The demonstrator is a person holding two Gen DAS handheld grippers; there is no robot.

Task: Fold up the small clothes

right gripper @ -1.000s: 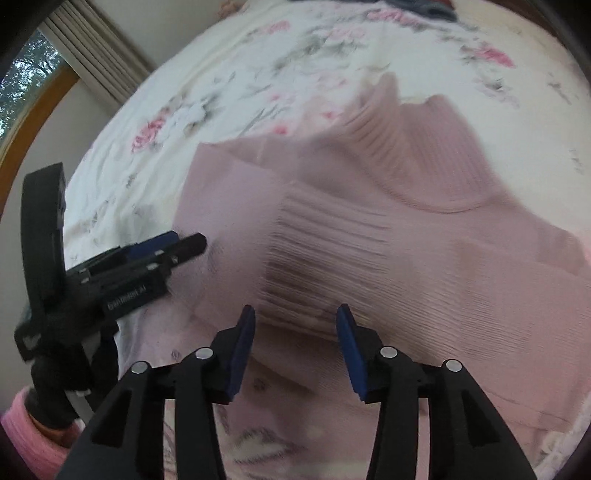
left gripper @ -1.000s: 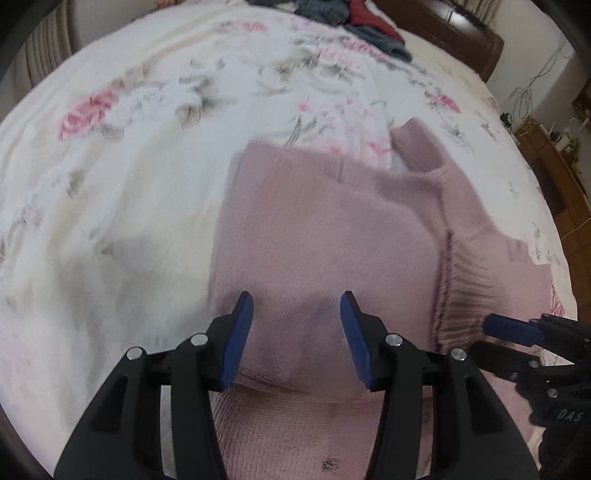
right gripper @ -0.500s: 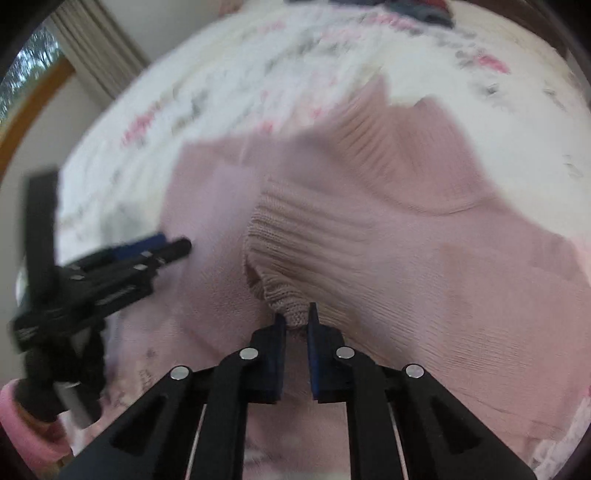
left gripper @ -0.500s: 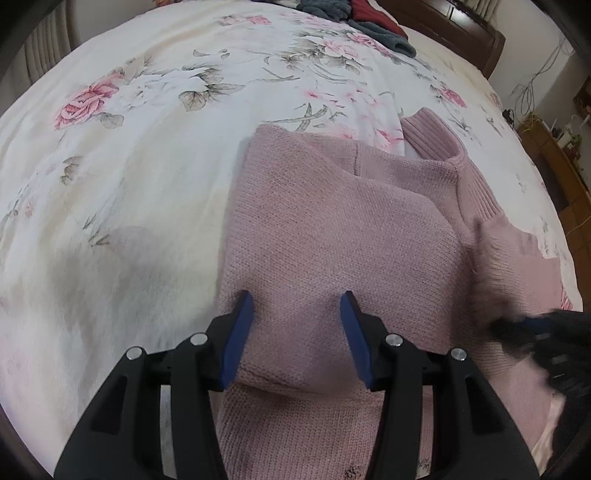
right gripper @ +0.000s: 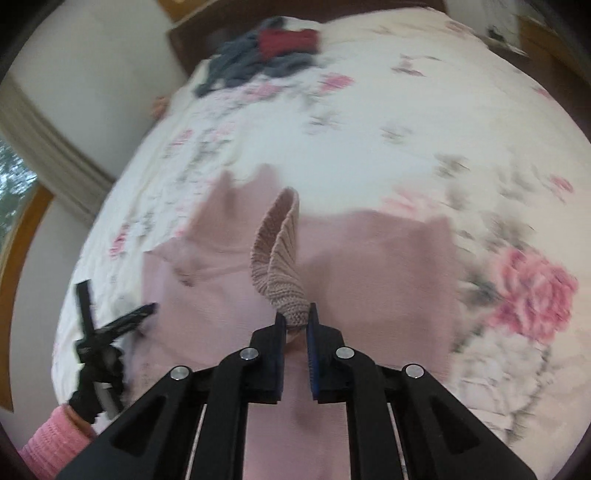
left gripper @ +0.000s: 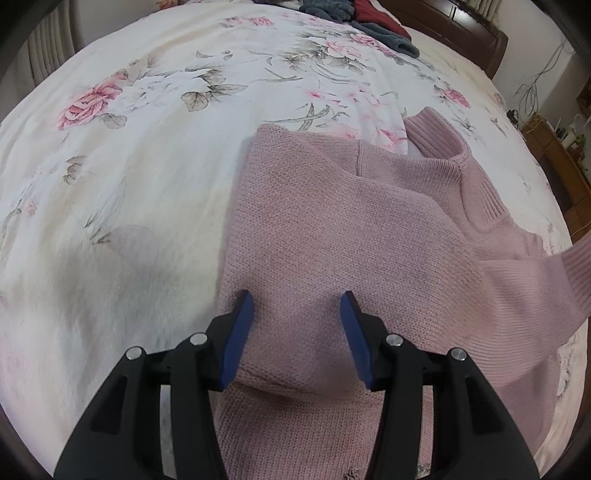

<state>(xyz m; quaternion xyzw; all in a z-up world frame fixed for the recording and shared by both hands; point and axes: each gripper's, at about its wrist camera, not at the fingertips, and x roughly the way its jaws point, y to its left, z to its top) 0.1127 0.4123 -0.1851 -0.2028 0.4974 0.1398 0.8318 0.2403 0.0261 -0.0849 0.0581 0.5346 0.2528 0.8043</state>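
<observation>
From the left wrist camera I saw my left gripper (left gripper: 297, 332) with its blue pads spread wide, hovering empty over the near part of the pink sweater (left gripper: 332, 236). The sweater lay on the floral bedspread (left gripper: 147, 147), one side folded over itself, its ribbed collar (left gripper: 436, 140) toward the far right. A ribbed sleeve (left gripper: 554, 280) ran off toward the right edge of the view, slightly blurred. A pile of dark grey and red clothes (left gripper: 362, 14) sat at the far end of the bed beside a dark wooden headboard (left gripper: 461, 26). Left of the sweater the bedspread was bare to the bed's edge.

From the right wrist camera, which was blurred, I saw my right gripper (right gripper: 295, 325) clenched on the sleeve cuff (right gripper: 280, 258), which stood up off the sweater. The left gripper (right gripper: 110, 325) showed at the lower left, held above a pink cuff (right gripper: 51, 439). A window frame (right gripper: 18, 236) and curtain (right gripper: 48, 140) lay beyond the bed.
</observation>
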